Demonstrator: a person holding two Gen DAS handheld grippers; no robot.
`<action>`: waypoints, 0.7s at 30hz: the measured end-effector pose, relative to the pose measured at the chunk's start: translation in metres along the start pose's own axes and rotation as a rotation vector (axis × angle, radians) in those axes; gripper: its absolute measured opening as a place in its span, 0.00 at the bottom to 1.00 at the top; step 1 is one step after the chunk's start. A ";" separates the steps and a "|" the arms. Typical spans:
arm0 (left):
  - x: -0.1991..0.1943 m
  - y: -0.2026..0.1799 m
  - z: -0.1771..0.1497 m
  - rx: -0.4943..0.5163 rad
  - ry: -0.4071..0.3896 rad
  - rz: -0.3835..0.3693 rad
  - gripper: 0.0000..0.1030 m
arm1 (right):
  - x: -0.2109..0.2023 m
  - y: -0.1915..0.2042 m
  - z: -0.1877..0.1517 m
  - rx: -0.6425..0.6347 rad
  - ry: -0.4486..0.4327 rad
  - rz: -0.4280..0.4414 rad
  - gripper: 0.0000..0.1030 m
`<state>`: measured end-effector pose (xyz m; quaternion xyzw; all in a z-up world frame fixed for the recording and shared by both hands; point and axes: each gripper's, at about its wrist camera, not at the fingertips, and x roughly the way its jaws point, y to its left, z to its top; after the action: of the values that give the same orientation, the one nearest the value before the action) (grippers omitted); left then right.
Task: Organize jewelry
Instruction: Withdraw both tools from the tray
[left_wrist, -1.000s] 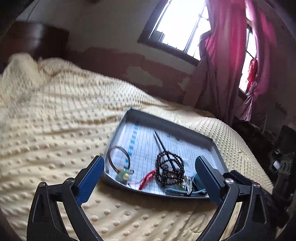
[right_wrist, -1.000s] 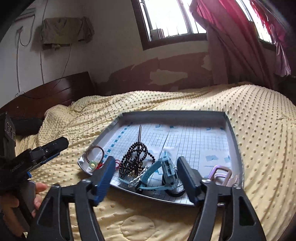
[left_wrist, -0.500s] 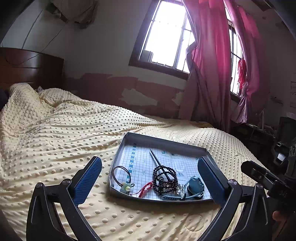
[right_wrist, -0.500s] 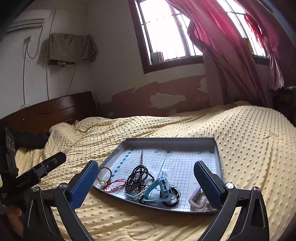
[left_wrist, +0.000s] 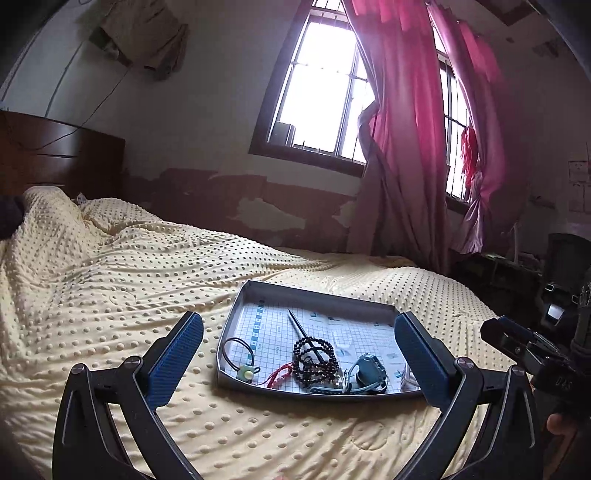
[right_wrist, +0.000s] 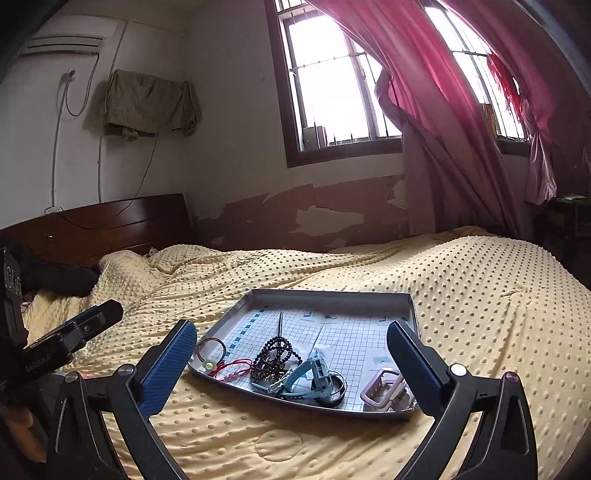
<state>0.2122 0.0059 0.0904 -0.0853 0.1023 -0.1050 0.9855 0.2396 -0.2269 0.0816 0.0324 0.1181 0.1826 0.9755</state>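
Dark bead bracelet (right_wrist: 275, 356) sits piled with a red cord (right_wrist: 234, 367) and blue watch (right_wrist: 317, 373) in the grey tray (right_wrist: 332, 295), just ahead of both hand-held grippers. Left hand-held gripper (left_wrist: 299, 358) and right hand-held gripper (right_wrist: 291, 363) are wide open, empty. Tangled pieces could drag along. Both have pulled back since earlier.
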 end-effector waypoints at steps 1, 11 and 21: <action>-0.002 -0.001 0.000 0.001 0.000 0.003 0.99 | -0.002 0.000 0.000 0.000 0.000 0.000 1.00; -0.021 -0.012 -0.006 0.041 -0.041 0.033 0.99 | -0.027 -0.001 -0.010 0.013 -0.022 -0.030 1.00; -0.038 -0.014 -0.018 0.035 -0.007 0.000 0.99 | -0.049 0.000 -0.022 0.011 -0.008 -0.065 1.00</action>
<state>0.1693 -0.0013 0.0821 -0.0686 0.0969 -0.1063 0.9872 0.1896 -0.2441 0.0714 0.0347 0.1164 0.1498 0.9812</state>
